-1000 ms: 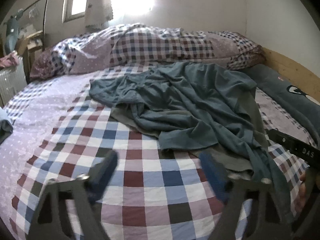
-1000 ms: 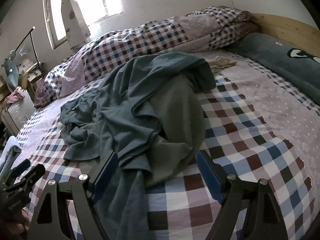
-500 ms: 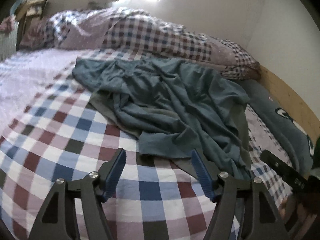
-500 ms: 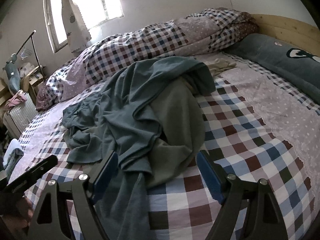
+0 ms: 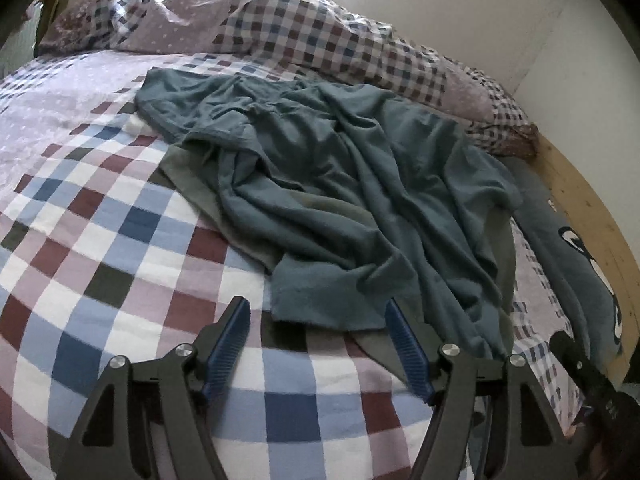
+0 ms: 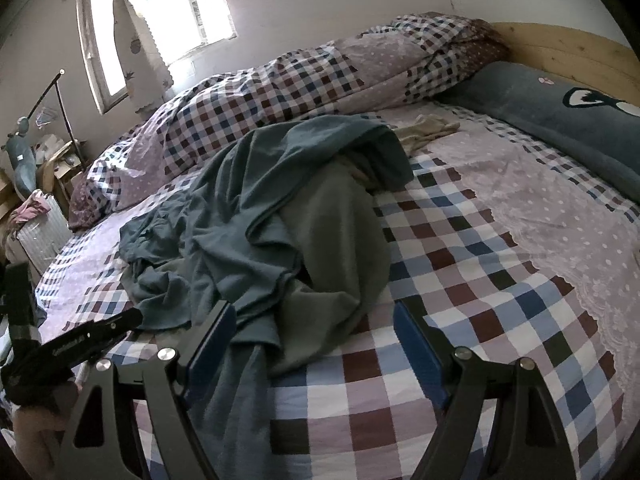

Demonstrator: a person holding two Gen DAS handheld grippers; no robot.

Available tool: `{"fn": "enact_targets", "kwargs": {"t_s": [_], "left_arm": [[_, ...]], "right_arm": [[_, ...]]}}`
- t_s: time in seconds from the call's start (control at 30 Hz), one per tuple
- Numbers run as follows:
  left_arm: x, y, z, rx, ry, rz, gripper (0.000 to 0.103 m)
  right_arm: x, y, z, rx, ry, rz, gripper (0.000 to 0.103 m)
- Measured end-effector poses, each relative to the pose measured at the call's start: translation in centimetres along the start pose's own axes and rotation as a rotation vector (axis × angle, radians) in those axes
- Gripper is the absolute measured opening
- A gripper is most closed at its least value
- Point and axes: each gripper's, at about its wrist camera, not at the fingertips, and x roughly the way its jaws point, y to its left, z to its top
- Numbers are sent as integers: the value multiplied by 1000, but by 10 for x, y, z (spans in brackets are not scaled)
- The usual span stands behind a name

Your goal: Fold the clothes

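Landmark: teal garment (image 5: pixel 352 184), a crumpled long-sleeved top lying in the middle of the bed (image 5: pixel 100 240); all places below are given relative to it.
Task thing: the teal garment is unfolded, bunched in ridges, one flat corner of it toward the left gripper; nothing lifts it.
Under it: a grey-green garment (image 6: pixel 344 240) lies beneath the teal garment, showing at its near edge and on the side toward the headboard; the two overlap, so they will likely need separating before any fold.
Left gripper (image 5: pixel 318 344): jaws apart, nothing between the pads; it hangs just short of the teal garment's near corner, tilted down at the cloth. Judgement: lined up to pinch that corner, the easiest free edge.
Right gripper (image 6: pixel 312 348): jaws apart and not pressing on anything; a trailing strip of the teal garment runs under and beside its left pad, but I cannot tell if it touches. Judgement: waiting over the hanging end as the second pinch point.
Beyond the garment: a rolled checked duvet (image 5: pixel 304 36) along the wall, well apart.
Headboard side: a dark teal pillow (image 6: pixel 560 120) with a cartoon print against the wooden headboard (image 6: pixel 560 52), clear of the work area.
Near its far end: a small cream cloth (image 6: pixel 428 130), partly tucked under the teal garment.
Stage, judged: very start; no fold made, no grip taken.
Risk, judged: pinching both layers at once would drag the grey-green piece along.
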Motion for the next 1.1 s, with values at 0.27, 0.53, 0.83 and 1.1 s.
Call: {"fn": "enact_targets", "kwargs": {"t_s": [0.27, 0.53, 0.83, 1.1], "left_arm": [[13, 6, 6, -40, 16, 56, 40], [1, 3, 3, -47, -11, 35, 9], [-51, 4, 7, -27, -178, 69, 8], [-74, 14, 13, -9, -256, 93, 8]], "right_arm": [[-1, -11, -1, -4, 14, -12, 84], [-1, -21, -1, 30, 33, 6, 84], [10, 6, -8, -47, 86, 51, 84], [26, 26, -17, -96, 146, 70, 78]]}}
